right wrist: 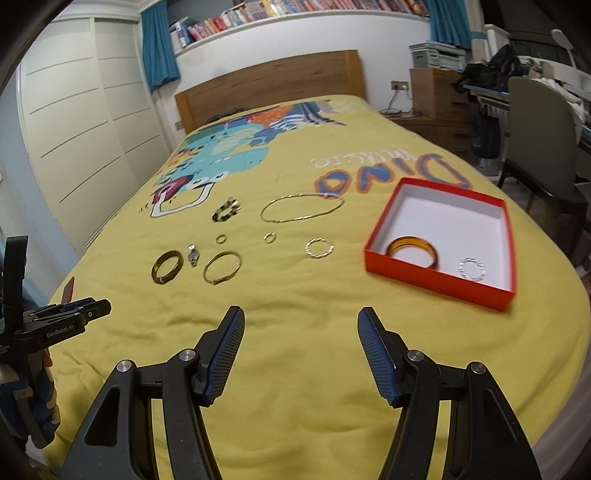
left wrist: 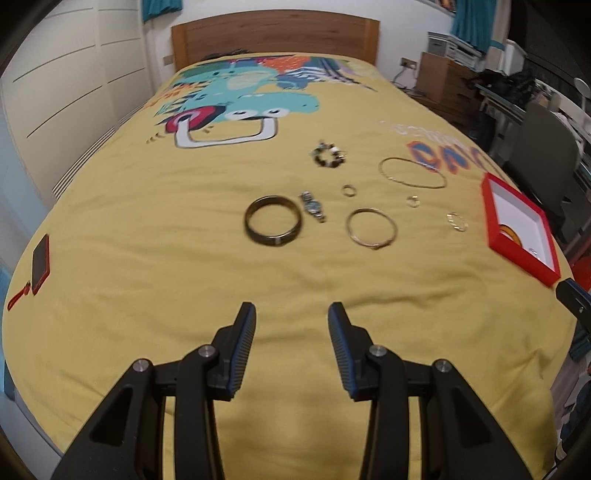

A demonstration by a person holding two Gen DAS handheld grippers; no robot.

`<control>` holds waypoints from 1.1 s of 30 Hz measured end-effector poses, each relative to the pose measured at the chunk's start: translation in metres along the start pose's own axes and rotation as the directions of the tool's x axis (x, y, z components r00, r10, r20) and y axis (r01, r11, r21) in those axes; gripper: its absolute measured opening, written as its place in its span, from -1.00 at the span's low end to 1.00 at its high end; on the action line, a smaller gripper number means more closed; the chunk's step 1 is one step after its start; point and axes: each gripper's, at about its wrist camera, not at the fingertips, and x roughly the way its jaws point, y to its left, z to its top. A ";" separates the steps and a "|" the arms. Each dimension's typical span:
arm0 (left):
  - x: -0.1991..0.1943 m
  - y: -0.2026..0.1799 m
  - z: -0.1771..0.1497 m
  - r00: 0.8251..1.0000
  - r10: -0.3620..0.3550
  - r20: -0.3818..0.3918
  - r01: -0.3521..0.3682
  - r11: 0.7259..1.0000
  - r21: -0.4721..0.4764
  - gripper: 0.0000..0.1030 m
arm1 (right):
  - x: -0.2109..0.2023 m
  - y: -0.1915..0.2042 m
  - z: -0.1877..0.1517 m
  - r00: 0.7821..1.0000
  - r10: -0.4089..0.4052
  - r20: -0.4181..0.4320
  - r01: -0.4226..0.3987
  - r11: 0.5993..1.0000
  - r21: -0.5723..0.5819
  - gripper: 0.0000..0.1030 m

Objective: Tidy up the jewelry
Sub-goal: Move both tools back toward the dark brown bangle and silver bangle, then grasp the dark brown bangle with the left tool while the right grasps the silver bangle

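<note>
Jewelry lies spread on a yellow bedspread (left wrist: 147, 258). A dark bangle (left wrist: 273, 225), a small watch (left wrist: 313, 206), a thin gold bangle (left wrist: 371, 228), a bead bracelet (left wrist: 328, 155), a large gold hoop (left wrist: 413, 172) and small rings (left wrist: 349, 191) lie ahead of my left gripper (left wrist: 291, 314), which is open and empty. The red box (right wrist: 443, 243) with a white inside holds an amber bangle (right wrist: 413, 251) and a silver ring (right wrist: 471, 269). My right gripper (right wrist: 301, 317) is open and empty, short of the box. A patterned gold ring (right wrist: 319, 247) lies left of the box.
A red phone (left wrist: 40, 264) lies at the bed's left edge. The wooden headboard (left wrist: 275, 33) and white wardrobe (left wrist: 66, 92) stand behind and left. A chair (right wrist: 543, 136), drawers (right wrist: 439, 96) and a cluttered desk stand at the right. The left gripper shows at the left edge (right wrist: 74, 314).
</note>
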 end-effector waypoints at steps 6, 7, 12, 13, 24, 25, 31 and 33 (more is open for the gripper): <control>0.018 0.019 0.003 0.999 0.021 -0.026 -0.022 0.999 -0.036 -0.25 | 0.026 0.013 0.003 0.999 0.033 -0.044 -0.034 0.999 -0.021 0.15; 0.022 0.023 0.003 0.999 0.024 -0.032 -0.025 0.999 -0.044 -0.25 | 0.031 0.016 0.003 0.998 0.036 -0.051 -0.038 0.999 -0.027 0.13; 0.043 0.035 0.008 0.997 0.038 -0.061 -0.042 0.997 -0.069 -0.25 | 0.056 0.027 0.005 0.994 0.062 -0.095 -0.067 0.997 -0.049 0.07; 0.047 0.038 0.010 0.997 0.041 -0.065 -0.045 0.996 -0.074 -0.25 | 0.061 0.029 0.006 0.993 0.067 -0.102 -0.072 0.996 -0.052 0.06; 0.103 0.064 0.062 0.996 0.041 -0.085 -0.051 0.991 -0.125 -0.25 | 0.136 0.057 0.030 0.974 0.129 -0.187 -0.148 0.985 -0.093 -0.12; 0.111 0.065 0.067 0.995 0.039 -0.088 -0.050 0.991 -0.126 -0.25 | 0.142 0.059 0.032 0.972 0.133 -0.192 -0.153 0.984 -0.094 -0.13; 0.150 0.068 0.089 0.993 0.017 -0.120 -0.035 0.989 -0.144 -0.25 | 0.188 0.073 0.048 0.962 0.148 -0.229 -0.175 0.979 -0.100 -0.21; 0.161 0.069 0.091 0.990 0.013 -0.138 -0.033 0.989 -0.147 -0.26 | 0.204 0.078 0.051 0.958 0.146 -0.245 -0.176 0.979 -0.104 -0.22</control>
